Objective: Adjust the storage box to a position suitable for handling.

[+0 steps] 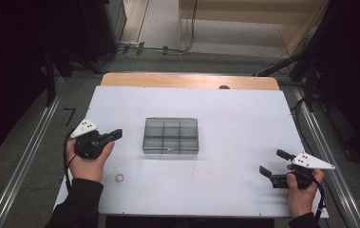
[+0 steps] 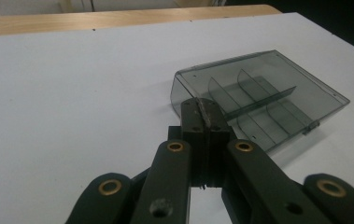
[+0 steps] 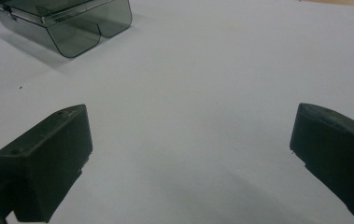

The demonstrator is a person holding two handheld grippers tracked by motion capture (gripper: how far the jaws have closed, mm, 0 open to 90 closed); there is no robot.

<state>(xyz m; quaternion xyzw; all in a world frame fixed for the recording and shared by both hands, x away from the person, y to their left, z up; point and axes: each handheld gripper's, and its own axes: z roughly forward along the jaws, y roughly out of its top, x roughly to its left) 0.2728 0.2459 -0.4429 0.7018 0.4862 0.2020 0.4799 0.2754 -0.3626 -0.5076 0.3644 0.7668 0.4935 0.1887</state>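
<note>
- White table (image 1: 225,118) carries a smoky clear compartment box (image 1: 171,136) at its middle.
- Left gripper (image 1: 114,134) sits just left of the box, jaws pressed together on something thin I cannot make out.
- Right gripper (image 1: 272,164) rests well apart, near the table's right edge, jaws spread wide, nothing between.
- Small ring (image 1: 119,178) lies near the left hand (image 1: 88,164).

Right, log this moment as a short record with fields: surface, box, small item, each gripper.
surface: white board on a wooden table
box: clear grey compartment box, centre of board, nothing visible inside
small item: ring on the board, near the left hand
left gripper: shut, something thin pinched between the pads, pointing toward the box
right gripper: open, nothing between the jaws
</note>
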